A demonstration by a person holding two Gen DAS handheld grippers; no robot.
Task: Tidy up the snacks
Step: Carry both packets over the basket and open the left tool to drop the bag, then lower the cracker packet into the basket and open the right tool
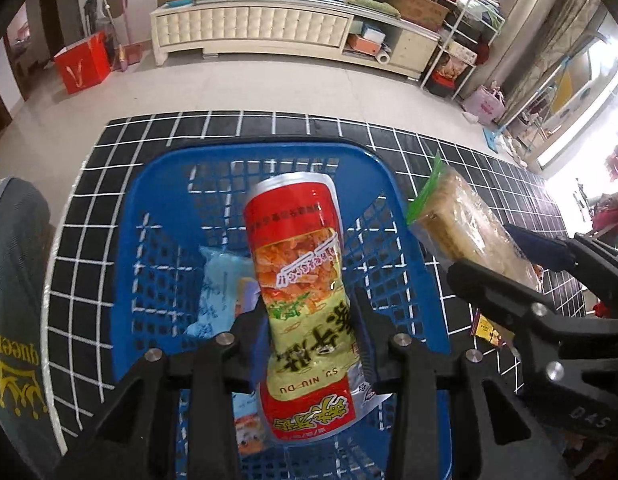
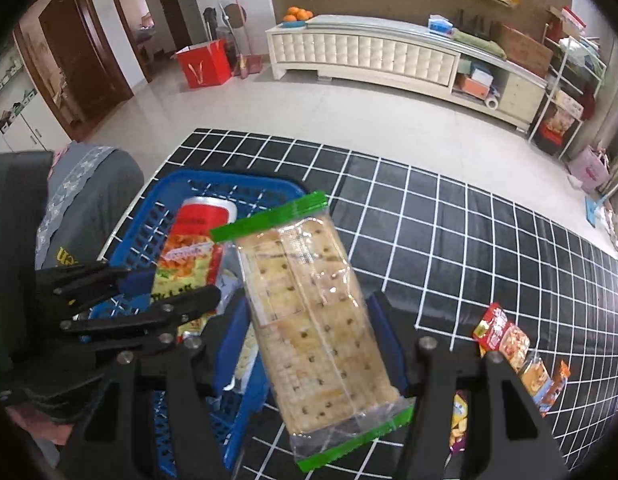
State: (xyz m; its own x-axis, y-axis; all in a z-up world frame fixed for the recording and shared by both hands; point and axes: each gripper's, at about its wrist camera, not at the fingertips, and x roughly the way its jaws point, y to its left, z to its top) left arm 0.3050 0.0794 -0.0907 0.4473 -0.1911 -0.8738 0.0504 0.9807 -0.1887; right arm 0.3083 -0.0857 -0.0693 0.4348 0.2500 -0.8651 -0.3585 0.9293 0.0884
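A red and yellow snack bag (image 1: 297,240) hangs upright over the blue mesh basket (image 1: 157,184), and my left gripper (image 1: 311,320) is shut on its lower half. In the right wrist view, my right gripper (image 2: 309,332) is shut on a clear pack of crackers (image 2: 309,300) with green ends, held just right of the basket (image 2: 161,196). Each view shows the other tool. The right gripper (image 1: 489,256) with the crackers (image 1: 461,224) is at the basket's right side. The left gripper (image 2: 171,282) holds the red bag (image 2: 189,248) above it.
A light blue packet (image 1: 217,280) and another packet (image 1: 245,432) lie in the basket. Several loose snack packs (image 2: 505,336) lie on the black grid mat (image 2: 469,220) at the right. A person's grey garment (image 1: 17,300) is at the left. A cream cabinet (image 1: 253,28) stands across the floor.
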